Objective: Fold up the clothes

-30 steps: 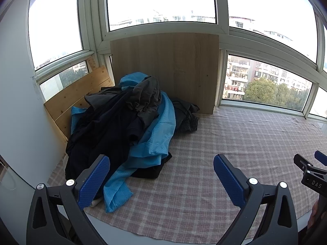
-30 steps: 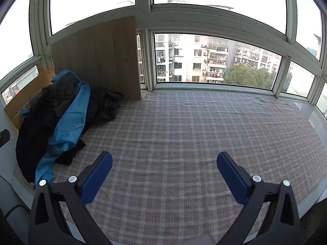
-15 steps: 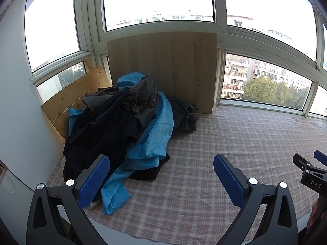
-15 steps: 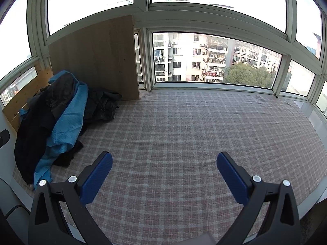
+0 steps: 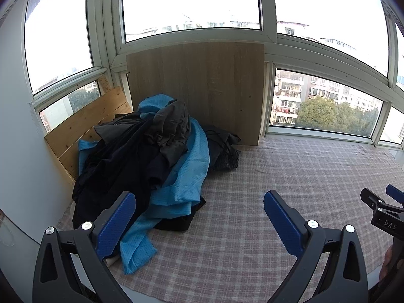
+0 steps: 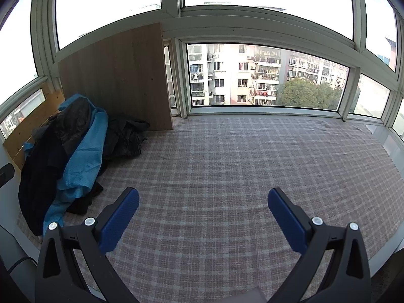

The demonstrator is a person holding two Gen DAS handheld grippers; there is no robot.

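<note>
The left gripper fills the bottom of the left wrist view, its jaws spread wide with nothing between them, and its blue pads hang above the checked cloth. The left pad overlaps the lower edge of the clothes pile in the frame, though whether it touches the fabric cannot be told.

The pile sits in the centre left of this view, heaped in the corner against a wooden board that stands upright before the window. A second, lighter plank leans behind the pile at the left. Dark garments lie on top, and a blue garment spills down the right side and trails toward the lower left of the frame. Another dark piece lies crumpled just right of the heap, at the board's foot.

At the right edge of the same view, the tip of the right gripper shows, well apart from the pile.

In the right wrist view, the right gripper also stands wide open and empty above the bare cloth. The pile is at the left edge of the frame, well apart from the pads. Beyond the window, apartment blocks and trees appear in the upper centre.
</note>
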